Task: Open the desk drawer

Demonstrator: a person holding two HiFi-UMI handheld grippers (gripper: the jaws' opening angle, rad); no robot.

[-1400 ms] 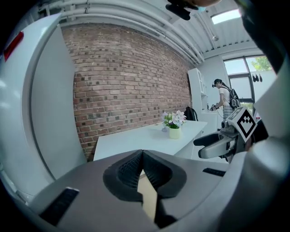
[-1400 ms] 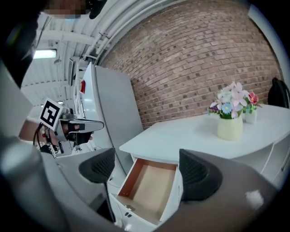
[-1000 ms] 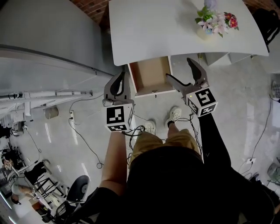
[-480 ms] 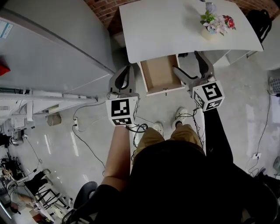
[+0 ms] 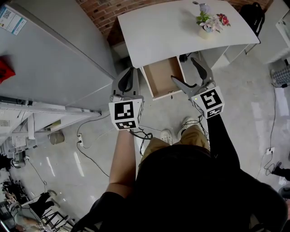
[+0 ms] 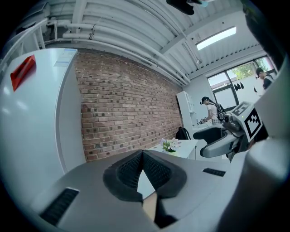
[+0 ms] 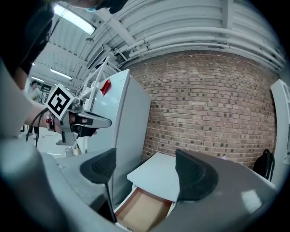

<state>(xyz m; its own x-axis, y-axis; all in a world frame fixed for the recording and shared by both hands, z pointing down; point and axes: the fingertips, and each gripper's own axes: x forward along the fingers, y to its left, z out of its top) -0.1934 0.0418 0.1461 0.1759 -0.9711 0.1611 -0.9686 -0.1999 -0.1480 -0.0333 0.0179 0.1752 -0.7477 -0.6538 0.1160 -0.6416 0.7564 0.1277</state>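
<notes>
The white desk [image 5: 167, 31] stands against a brick wall, and its wooden drawer [image 5: 162, 78] is pulled out with a bare brown inside [image 7: 144, 209]. My left gripper [image 5: 128, 72] hangs in the air left of the drawer, shut, pads meeting and nothing between them [image 6: 142, 155]. Right of the drawer's front, my right gripper [image 5: 185, 70] is held apart from it. Its jaws stand wide and are closing slightly, with only air between them [image 7: 147, 168]. Neither gripper touches the drawer.
A small pot of flowers [image 5: 206, 22] sits on the desk's far right. A tall white cabinet [image 5: 54, 59] stands to the left. A black bag [image 5: 252, 12] is beyond the desk. Cables [image 5: 141, 134] and the person's feet are on the glossy floor.
Both grippers have risen and drawn back from the drawer, which looks smaller and farther off. The right gripper has rolled a little. The drawer stays open.
</notes>
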